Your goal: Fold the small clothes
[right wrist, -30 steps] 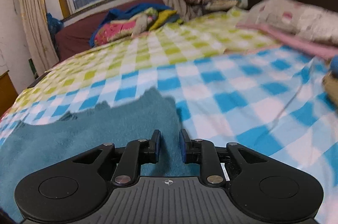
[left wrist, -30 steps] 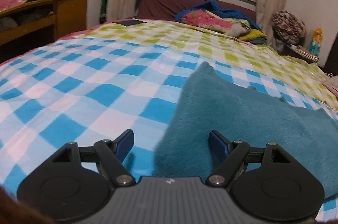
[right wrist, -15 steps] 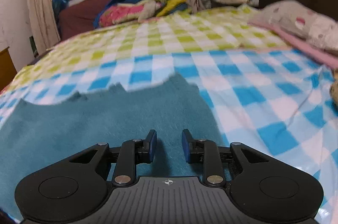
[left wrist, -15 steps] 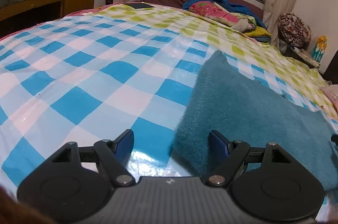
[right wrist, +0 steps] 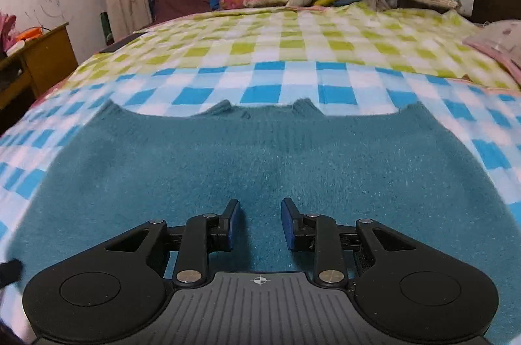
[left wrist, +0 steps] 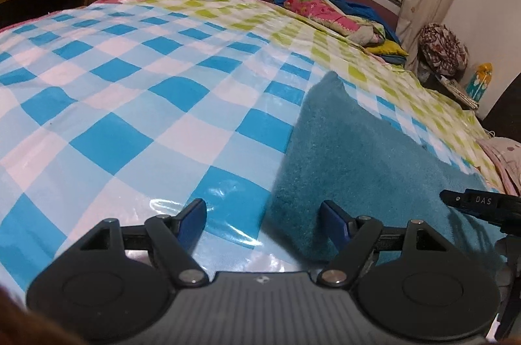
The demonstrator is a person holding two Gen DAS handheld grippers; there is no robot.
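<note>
Teal sweater (right wrist: 260, 156) lies flat on the bed (left wrist: 130, 91), no fold visible. Left tool (left wrist: 263, 219) wide apart at its edge; right tool (right wrist: 260, 223) apart above the middle, holding nothing.

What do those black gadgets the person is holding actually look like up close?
Both the left gripper and right gripper are matte black: a ribbed grey centre plate with a small crosshair mark, two round discs, silver pivot pins, and blue-padded fingers.
</note>
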